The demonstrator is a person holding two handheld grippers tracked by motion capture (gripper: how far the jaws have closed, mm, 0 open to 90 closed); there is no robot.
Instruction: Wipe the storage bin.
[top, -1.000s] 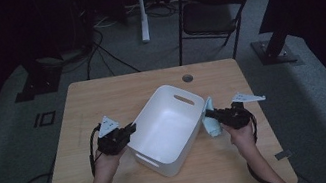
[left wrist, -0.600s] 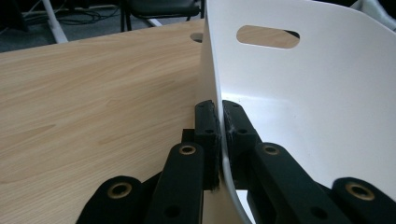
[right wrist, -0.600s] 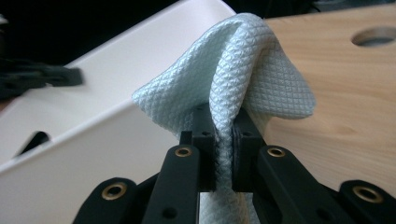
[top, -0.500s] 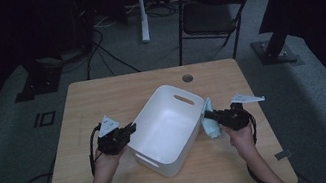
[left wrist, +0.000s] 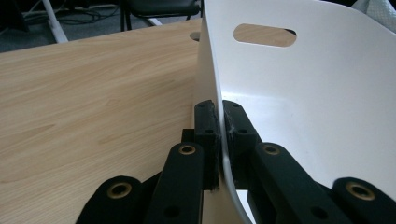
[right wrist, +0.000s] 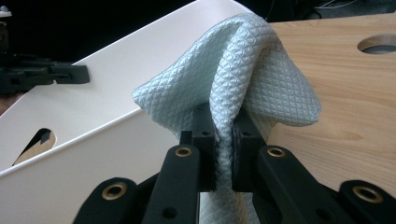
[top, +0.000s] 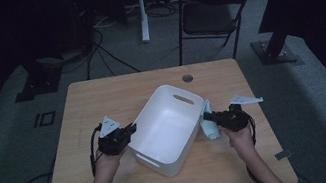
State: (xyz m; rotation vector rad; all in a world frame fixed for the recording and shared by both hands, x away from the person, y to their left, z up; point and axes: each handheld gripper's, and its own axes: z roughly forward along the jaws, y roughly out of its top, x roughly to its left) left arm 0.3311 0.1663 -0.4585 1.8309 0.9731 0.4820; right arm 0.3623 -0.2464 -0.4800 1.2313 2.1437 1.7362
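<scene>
Two grippers: one at each long side of a white bin on the desk (top: 102, 102).
Bin (top: 168, 121): plain white plastic, rectangular with rounded corners, a slot handle cut in each short end, sitting askew at the middle of the desk, nothing visible inside.
Left gripper (left wrist: 219, 135): jaws clamped on the bin's thin side wall, one inside, one outside.
Right gripper (right wrist: 223, 149): jaws pinched on a pale blue-green cloth.
Cloth (right wrist: 247, 74): quilted diamond weave, bunched into a soft peak above the jaws, just beside the bin's outer wall.
Behind the desk: a dark folding chair (top: 210, 9) on grey floor.
</scene>
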